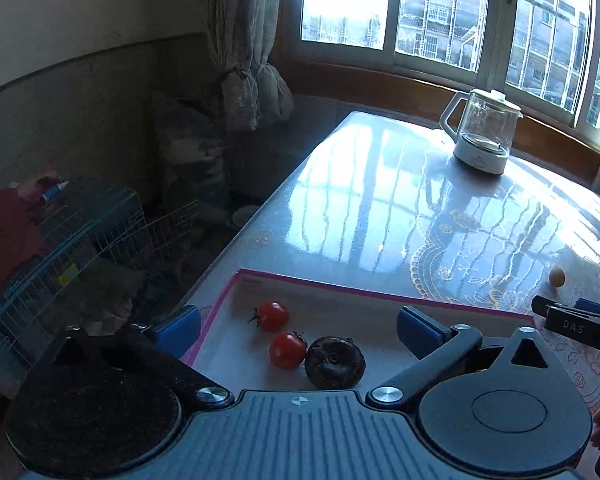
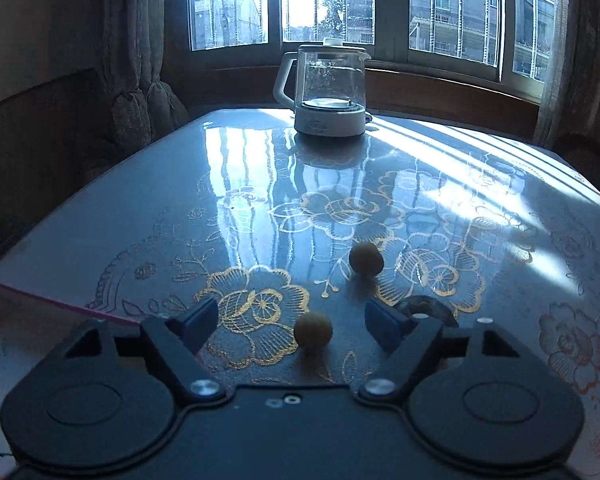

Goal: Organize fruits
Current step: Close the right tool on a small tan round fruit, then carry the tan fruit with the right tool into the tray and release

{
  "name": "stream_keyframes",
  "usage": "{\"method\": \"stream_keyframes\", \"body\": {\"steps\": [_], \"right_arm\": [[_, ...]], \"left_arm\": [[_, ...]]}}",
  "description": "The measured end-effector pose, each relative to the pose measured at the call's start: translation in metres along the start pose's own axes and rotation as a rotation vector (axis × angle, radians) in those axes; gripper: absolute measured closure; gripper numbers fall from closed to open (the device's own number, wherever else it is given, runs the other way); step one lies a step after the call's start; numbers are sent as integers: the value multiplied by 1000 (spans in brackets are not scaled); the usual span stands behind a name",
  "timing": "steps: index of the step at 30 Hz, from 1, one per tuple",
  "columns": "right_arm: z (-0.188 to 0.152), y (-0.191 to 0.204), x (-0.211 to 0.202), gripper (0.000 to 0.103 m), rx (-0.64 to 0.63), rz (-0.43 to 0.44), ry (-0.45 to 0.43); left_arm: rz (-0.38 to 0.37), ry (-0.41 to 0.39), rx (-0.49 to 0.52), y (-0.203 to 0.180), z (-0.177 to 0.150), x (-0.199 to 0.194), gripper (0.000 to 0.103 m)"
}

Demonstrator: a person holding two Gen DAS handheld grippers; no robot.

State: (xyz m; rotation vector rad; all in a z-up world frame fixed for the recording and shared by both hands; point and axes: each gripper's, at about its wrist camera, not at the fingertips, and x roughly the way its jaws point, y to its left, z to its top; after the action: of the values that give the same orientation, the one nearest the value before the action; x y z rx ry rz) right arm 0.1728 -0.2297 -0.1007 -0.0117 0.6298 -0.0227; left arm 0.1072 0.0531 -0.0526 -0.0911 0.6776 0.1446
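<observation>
The step in hand looked like the pick of a small tan fruit [image 2: 313, 330], which lay on the glossy table [image 2: 260, 160] between the blue pads of the right gripper [image 2: 288, 322]; its jaws stood partly open around the fruit, pads apart from it and holding nothing. The next move seemed to call for closing gently on that round, matte ball without letting it roll. A second tan fruit [image 2: 366, 258] sat a little farther off. The left gripper [image 1: 298, 326] stood wide open and empty above the pink-edged tray [image 1: 380, 286], where two smooth red tomatoes [image 1: 273, 315] and a dark, wrinkled, flattened fruit [image 1: 334, 361] lay together. A glass kettle [image 2: 328, 88] with a white base stood at the far side.
</observation>
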Motion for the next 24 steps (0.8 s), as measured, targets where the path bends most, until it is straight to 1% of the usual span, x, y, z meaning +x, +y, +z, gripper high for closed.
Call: {"method": "stream_keyframes", "body": {"steps": [1,2,3,4,5,9,13,15,16,18,21,22,24], "right_arm": [[0,0,3,28,-1,-3,4],[-1,0,7,36,-6,-9,10],[-2,0,11,41,-12,-15,21],[-4,1,15,52,-13,-20,36],[-5,0,20,53,-11,-23,51],[-5,3,21,53,-21,-24,34],[-9,3,17,55,-3,-23,23],[-11,2,14,58,7,-23,17],[-10,2,15,64,4,-29,15],[-11,3,14,67,-12,-29,10],[-9,2,14,80,1,-27,7],[-9,1,13,81,13,-24,7],[-9,-2,11,81,38,-24,3]], "left_arm": [[3,2,-4,2,0,2,0],[5,7,-7,3,0,3,0],[7,15,-14,4,0,4,0],[5,20,-21,5,0,5,0],[1,25,-29,5,0,6,0],[4,34,-41,4,0,11,0],[3,47,-50,4,-1,13,0],[4,52,-54,4,-1,14,0],[5,54,-57,5,-1,14,0],[6,62,-60,5,-1,15,0],[7,65,-65,6,-1,15,0],[8,64,-65,7,-1,15,0],[11,61,-69,9,0,14,0]]}}
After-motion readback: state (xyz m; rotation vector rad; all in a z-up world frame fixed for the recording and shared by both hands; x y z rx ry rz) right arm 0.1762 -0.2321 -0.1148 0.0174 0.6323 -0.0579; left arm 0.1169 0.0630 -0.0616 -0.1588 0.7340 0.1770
